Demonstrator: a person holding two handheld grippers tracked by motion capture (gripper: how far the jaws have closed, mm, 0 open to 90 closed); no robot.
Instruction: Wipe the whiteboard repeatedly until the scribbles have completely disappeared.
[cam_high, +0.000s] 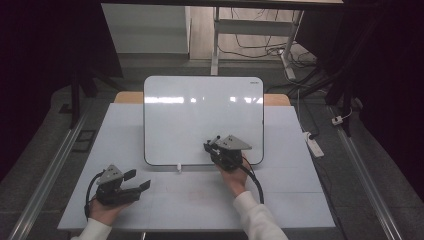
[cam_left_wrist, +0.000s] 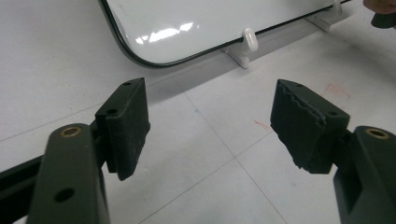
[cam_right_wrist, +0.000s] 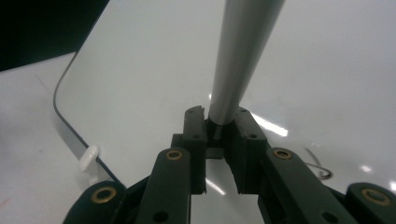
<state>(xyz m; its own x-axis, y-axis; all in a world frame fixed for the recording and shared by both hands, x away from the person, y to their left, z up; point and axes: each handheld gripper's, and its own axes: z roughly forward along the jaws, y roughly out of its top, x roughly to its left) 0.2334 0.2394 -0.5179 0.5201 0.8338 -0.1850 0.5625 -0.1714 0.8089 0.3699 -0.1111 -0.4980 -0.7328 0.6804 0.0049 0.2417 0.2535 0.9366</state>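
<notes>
- Pale grey counter in a dim room, carrying a propped white glossy whiteboard with a thin dark rim;
- left gripper idle near the counter's front, jaws spread wide, empty;
- right gripper clamped on a slim grey tapered marker, tip over the whiteboard's lower right; it looks light, stiff and smooth, so likely best gripped low on the barrel.
</notes>
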